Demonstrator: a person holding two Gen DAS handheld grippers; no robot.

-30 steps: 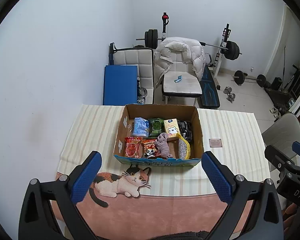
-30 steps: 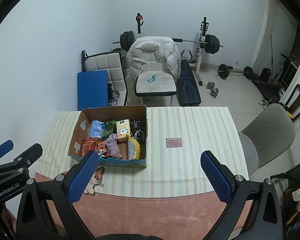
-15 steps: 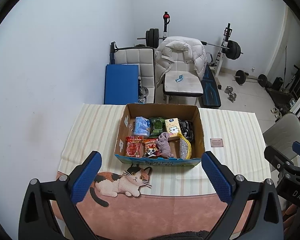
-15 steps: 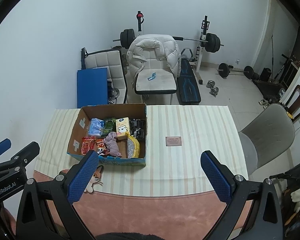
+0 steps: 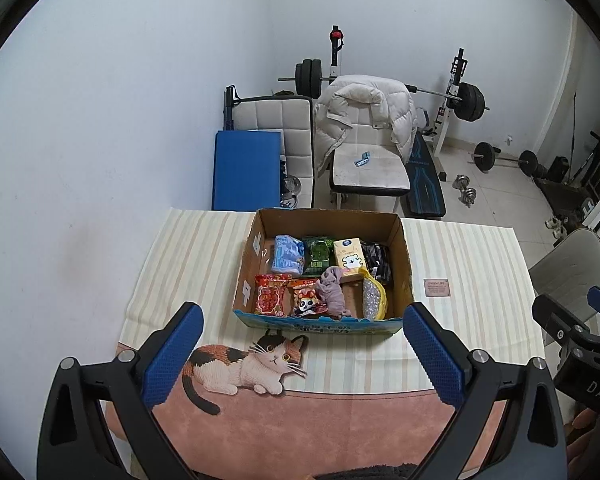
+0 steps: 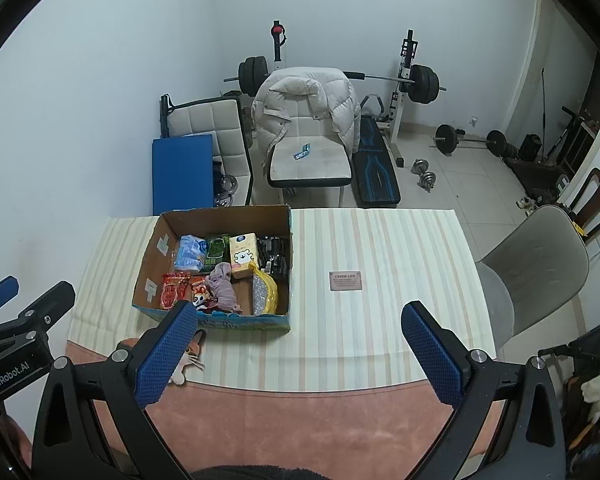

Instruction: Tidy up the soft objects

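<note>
An open cardboard box (image 5: pixel 403 256) (image 6: pixel 148 260) stands on the striped tablecloth. Inside lie several soft things: a blue packet (image 5: pixel 287 254), a green packet (image 5: pixel 319 255), a yellow tissue pack (image 5: pixel 349 258) (image 6: pixel 244 254), red snack bags (image 5: pixel 271 294), a mauve cloth (image 5: pixel 334 290) (image 6: pixel 224 284) and a yellow mesh bag (image 5: pixel 374 296) (image 6: pixel 265 292). My left gripper (image 5: pixel 300 354) is open, held high in front of the box. To the right of the box my right gripper (image 6: pixel 298 352) hangs open. Neither holds anything.
A cat-shaped mat (image 5: pixel 244 364) lies before the box, near the table's front edge. A small card (image 6: pixel 345 281) rests on the cloth right of the box. A grey chair (image 6: pixel 536 272) stands at the table's right end. Beyond the table are chairs and weight gear.
Both views have drifted slightly, and the box sits a little lower in them. Both grippers stay open and empty.
</note>
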